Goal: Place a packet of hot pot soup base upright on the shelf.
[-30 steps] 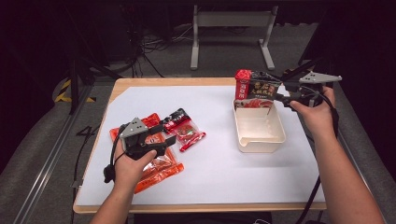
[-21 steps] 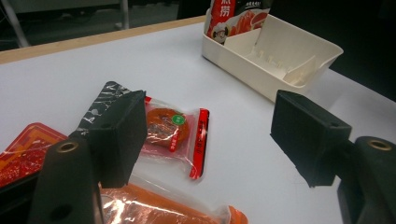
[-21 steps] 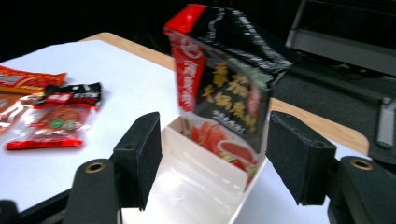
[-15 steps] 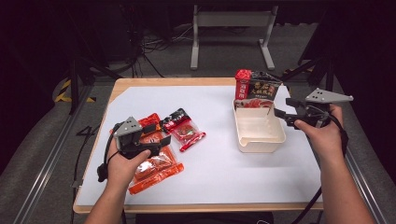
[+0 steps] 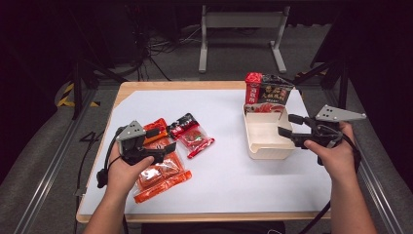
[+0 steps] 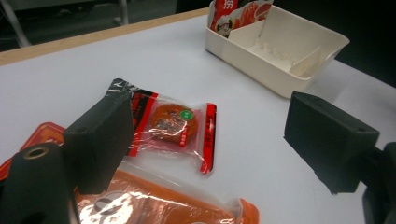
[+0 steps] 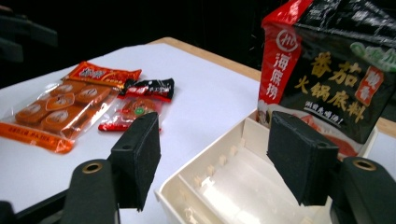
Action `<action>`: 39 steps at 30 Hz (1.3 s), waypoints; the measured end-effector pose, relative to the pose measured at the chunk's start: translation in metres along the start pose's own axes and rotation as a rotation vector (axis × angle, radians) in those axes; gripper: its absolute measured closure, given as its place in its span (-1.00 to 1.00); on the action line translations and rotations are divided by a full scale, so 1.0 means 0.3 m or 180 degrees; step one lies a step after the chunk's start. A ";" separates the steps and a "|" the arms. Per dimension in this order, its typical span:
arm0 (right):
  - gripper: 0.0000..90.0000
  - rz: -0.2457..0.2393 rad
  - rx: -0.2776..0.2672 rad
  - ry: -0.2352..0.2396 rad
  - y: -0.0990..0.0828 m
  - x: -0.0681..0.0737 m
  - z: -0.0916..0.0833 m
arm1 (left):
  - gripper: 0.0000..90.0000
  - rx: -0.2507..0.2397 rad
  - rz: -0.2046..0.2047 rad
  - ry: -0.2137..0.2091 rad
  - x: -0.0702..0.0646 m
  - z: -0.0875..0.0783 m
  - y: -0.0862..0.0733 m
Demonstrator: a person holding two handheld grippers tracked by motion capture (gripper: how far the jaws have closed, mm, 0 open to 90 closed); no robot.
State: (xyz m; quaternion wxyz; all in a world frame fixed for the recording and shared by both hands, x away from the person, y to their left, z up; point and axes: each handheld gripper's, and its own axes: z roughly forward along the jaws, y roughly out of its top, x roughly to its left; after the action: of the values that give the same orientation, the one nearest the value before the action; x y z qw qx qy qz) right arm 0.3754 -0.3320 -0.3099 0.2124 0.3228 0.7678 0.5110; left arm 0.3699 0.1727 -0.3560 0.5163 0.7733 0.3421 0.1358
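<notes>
A small red sachet [image 5: 193,136] lies flat on the white table cover, beside a large orange packet [image 5: 160,175] of several pieces. My left gripper [image 5: 165,141] hovers over the orange packet; its jaws have just been opening and stand open with nothing pressed between them. In the left gripper view the sachet [image 6: 170,123] lies just beyond the pads [image 6: 100,140]. A red-and-black soup-base packet [image 5: 267,92] stands upright at the far end of a white divided tray [image 5: 253,146]. My right gripper [image 5: 288,126] is open and empty over the tray's right rim, short of that packet [image 7: 327,65].
A second orange packet [image 5: 156,129] lies under the left gripper's far side. The wooden table edge [image 5: 195,85] runs along the back, with a metal stand and cables on the floor behind. The tray's inner dividers [image 7: 224,172] sit below the right jaws.
The right gripper has drawn back from the standing packet toward the near end of the tray. The left jaws have spread wider; the left hand stayed in place.
</notes>
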 end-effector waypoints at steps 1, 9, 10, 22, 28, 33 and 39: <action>-0.22 -0.0009 0.0033 0.0004 -0.006 0.006 -0.002 | -0.64 0.0000 0.0000 0.0000 0.000 0.000 0.000; -0.22 -0.0034 0.0032 0.0039 -0.031 0.028 -0.005 | -0.65 0.0114 0.0141 0.0055 0.004 -0.014 0.006; -0.22 -0.0043 0.0034 0.0035 -0.033 0.031 -0.004 | -0.65 0.0123 0.0164 0.0077 0.003 -0.015 0.008; -0.25 -0.0025 0.0121 0.0133 -0.063 0.071 0.041 | -0.66 0.0087 0.0035 0.0045 0.040 -0.025 0.010; -0.26 -0.0051 0.0150 0.0163 -0.069 0.087 0.050 | -0.67 -0.0047 -0.0115 0.0190 0.089 -0.038 0.001; -0.27 -0.0078 0.0159 0.0167 -0.071 0.093 0.050 | -0.67 -0.0100 -0.0207 0.0349 0.132 -0.056 -0.013; -0.27 -0.0095 0.0181 0.0164 -0.080 0.094 0.066 | -0.65 -0.0238 -0.0357 0.0538 0.195 -0.083 -0.034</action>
State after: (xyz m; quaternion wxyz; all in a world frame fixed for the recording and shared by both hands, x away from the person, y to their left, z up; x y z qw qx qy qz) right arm 0.3619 -0.3056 -0.3397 0.1909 0.3039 0.7920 0.4939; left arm 0.3947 0.2319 -0.3628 0.5209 0.7188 0.4219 0.1841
